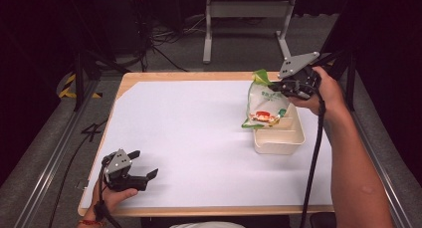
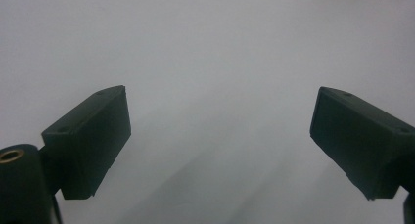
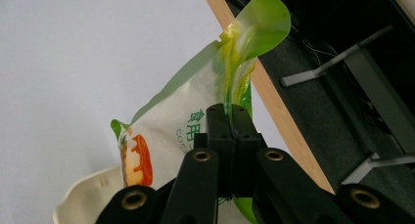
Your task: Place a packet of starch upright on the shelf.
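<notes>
The right claw (image 1: 290,86) pinches the green-and-white bag (image 1: 263,102) by its top edge, its bottom in the cream tray (image 1: 283,141); next, lower and release; the left claw (image 1: 143,164) rests spread on the table (image 1: 199,123).

Left gripper (image 1: 143,164): black body, grey three-cornered plate on top, two black block-shaped jaws, brass-coloured screw at the base.
Right gripper (image 1: 276,88): black body, grey three-cornered plate with small holes, brass-coloured screws on the black linkage.
Cables: black, one trailing from each gripper.
Left wrist: red band (image 1: 88,222).
Forearms: bare, no sleeves.
</notes>
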Demonstrator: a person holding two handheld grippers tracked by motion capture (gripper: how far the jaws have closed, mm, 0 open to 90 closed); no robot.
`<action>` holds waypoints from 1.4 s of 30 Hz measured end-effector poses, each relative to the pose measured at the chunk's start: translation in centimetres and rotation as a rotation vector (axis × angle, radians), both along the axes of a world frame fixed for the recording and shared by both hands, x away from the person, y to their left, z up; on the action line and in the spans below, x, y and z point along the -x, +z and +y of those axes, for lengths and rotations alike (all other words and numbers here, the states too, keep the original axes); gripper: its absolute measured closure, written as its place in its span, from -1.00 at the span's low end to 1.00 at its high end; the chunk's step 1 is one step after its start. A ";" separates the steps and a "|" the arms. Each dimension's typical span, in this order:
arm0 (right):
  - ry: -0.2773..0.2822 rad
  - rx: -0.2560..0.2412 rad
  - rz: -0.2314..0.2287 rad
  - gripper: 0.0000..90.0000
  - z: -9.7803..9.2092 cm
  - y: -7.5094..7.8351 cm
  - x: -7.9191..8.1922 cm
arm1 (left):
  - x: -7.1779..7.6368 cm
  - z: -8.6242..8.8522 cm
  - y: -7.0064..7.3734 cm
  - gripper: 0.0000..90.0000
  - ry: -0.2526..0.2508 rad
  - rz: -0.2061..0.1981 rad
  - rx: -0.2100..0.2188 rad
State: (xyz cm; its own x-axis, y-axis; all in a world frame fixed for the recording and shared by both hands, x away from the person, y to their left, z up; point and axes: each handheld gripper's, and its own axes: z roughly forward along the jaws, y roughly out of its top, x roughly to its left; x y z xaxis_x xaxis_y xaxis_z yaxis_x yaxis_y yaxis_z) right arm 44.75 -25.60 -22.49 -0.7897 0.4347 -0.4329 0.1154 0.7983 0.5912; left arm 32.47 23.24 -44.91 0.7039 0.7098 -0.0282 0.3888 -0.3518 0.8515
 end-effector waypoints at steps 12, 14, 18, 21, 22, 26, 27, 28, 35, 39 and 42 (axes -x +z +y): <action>-0.059 -0.007 -0.011 0.98 -3.0 -0.6 0.2 | -0.1 0.0 0.0 -0.80 -0.004 0.001 -0.003; -0.065 -0.005 -0.009 0.98 -3.3 -0.9 0.2 | -0.1 -0.1 0.0 -0.80 -0.004 0.002 -0.006; -0.082 -0.003 -0.002 0.98 -3.9 -1.3 0.1 | -0.1 -0.1 0.0 -0.80 -0.005 0.002 -0.005; -0.097 -0.008 0.003 0.98 -4.4 -1.6 -0.1 | -0.1 -0.1 0.0 -0.80 -0.004 0.005 -0.003; -0.099 -0.005 0.000 0.98 -4.5 -1.6 -0.1 | -0.1 -0.1 -0.1 -0.80 -0.005 0.005 -0.003; -0.110 -0.001 0.004 0.98 -4.8 -1.9 -0.2 | -0.1 -0.1 0.0 -0.80 -0.006 0.005 -0.003; -0.113 0.000 0.003 0.98 -4.9 -2.1 -0.2 | -0.1 -0.1 0.0 -0.80 -0.005 0.005 -0.003; -0.114 0.000 0.009 0.98 -5.0 -2.1 -0.2 | -0.1 -0.1 0.0 -0.80 -0.005 0.005 -0.003; -0.113 -0.005 0.026 0.98 -5.2 -3.0 -0.5 | -0.1 -0.1 0.0 -0.80 -0.005 0.004 -0.004; -0.109 -0.009 0.030 0.98 -5.0 -3.3 -0.6 | -0.1 -0.1 0.0 -0.80 -0.006 0.004 -0.007; -0.107 -0.014 0.027 0.97 -4.9 -3.5 -0.6 | -0.1 -0.1 0.0 -0.80 -0.006 0.002 -0.002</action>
State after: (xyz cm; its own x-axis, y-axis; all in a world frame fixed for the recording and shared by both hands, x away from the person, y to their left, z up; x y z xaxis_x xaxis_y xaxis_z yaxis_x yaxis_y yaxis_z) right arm 45.38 -30.51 -25.97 -0.7500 0.5227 -0.4053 0.2151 0.7722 0.5979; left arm 32.56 23.14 -44.94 0.7078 0.7058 -0.0283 0.3889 -0.3560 0.8497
